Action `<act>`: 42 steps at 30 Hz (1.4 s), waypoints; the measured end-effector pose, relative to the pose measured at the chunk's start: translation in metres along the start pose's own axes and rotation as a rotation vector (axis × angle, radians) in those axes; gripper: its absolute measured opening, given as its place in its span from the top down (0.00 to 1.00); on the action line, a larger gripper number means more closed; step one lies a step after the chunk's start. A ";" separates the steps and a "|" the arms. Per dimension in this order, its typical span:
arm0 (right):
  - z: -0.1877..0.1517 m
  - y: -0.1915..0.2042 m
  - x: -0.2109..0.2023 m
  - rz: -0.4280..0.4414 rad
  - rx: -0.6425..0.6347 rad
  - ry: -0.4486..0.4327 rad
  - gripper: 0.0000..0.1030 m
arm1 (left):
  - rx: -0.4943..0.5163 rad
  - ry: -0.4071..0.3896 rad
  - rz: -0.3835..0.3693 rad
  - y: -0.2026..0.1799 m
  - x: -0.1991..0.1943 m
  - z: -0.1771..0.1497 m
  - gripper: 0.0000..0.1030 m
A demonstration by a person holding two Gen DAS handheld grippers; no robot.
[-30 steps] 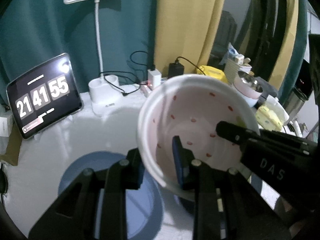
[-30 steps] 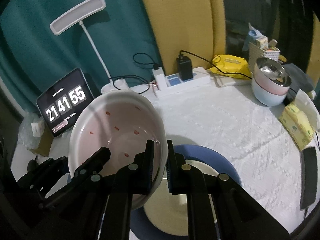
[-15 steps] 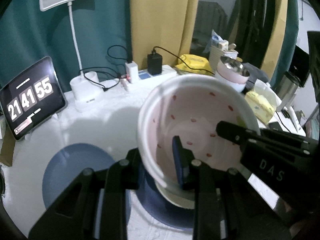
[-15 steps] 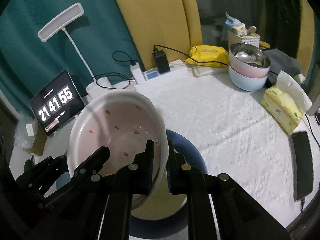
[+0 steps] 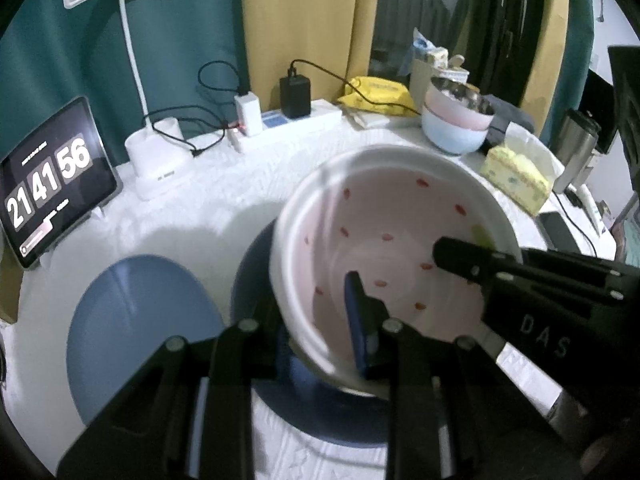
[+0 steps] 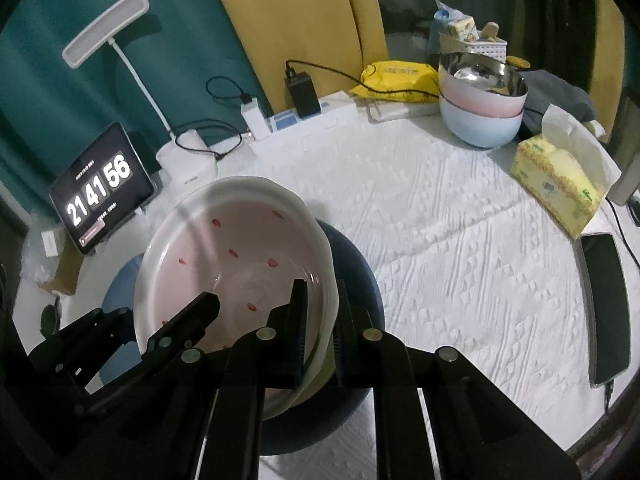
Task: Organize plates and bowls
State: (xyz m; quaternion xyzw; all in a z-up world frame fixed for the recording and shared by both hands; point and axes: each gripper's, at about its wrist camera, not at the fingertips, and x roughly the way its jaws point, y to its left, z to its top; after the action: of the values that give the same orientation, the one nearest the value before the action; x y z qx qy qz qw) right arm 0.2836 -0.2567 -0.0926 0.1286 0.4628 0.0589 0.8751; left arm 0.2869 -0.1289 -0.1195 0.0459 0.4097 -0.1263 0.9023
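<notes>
While gripped, spotted bowl (image 6: 236,264), phone (image 6: 604,308) only right view

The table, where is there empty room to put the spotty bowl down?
Bare cloth lies between the dark blue plate, the stacked bowls and the tissue box. The back edge by the power strip is crowded.

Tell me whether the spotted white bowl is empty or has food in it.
Empty: the spotted bowl shows a bare pink inside with only red dots, in both wrist views. Both grippers' jaws clamp its rim.

tablet clock (image 5: 52,184) "21 41 56", claw (image 5: 472,264) "DAS"
</notes>
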 end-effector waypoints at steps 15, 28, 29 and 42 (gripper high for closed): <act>-0.008 0.002 0.012 -0.004 -0.020 0.029 0.87 | 0.005 0.025 0.002 0.001 0.004 -0.007 0.75; -0.008 0.001 0.015 0.022 -0.030 0.046 0.84 | -0.019 0.039 0.010 0.009 0.005 -0.011 0.71; -0.009 0.001 0.016 0.026 -0.028 0.051 0.82 | -0.028 0.042 0.007 0.012 0.006 -0.011 0.71; -0.008 0.013 0.012 0.020 -0.085 0.028 0.66 | -0.027 0.008 0.002 0.017 -0.006 -0.009 0.71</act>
State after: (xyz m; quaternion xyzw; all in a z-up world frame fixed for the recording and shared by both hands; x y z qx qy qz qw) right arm 0.2842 -0.2403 -0.1023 0.0952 0.4709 0.0892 0.8725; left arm 0.2816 -0.1097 -0.1213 0.0345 0.4151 -0.1198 0.9012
